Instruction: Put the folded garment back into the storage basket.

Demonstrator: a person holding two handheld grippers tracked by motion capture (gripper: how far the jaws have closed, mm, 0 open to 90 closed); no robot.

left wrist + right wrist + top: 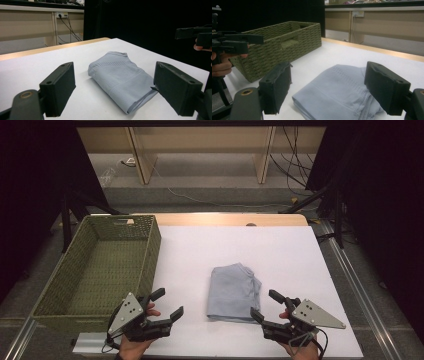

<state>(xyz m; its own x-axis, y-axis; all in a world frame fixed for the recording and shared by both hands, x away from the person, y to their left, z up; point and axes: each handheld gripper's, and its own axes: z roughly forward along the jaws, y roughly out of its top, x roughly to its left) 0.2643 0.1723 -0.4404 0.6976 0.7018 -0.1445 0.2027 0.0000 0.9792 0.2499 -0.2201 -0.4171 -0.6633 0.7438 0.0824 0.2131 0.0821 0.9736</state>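
Fingers [58,91] on both grippers spread wide, nothing pinched; L gripper [161,306] & R gripper [266,306] flank my folded shirt [234,292], prob. to lift it toward basket [150,247].

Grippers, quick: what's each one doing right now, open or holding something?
Left gripper: open, holding nothing.
Right gripper: open, holding nothing; the folded cloth lies just ahead of it.

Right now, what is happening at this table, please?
A person holds a pair of tongs in each hand at a white table. A folded light-blue garment lies between them. The left tongs and the right tongs both stand open on either side of it, not touching it. A green woven basket stands to the left.
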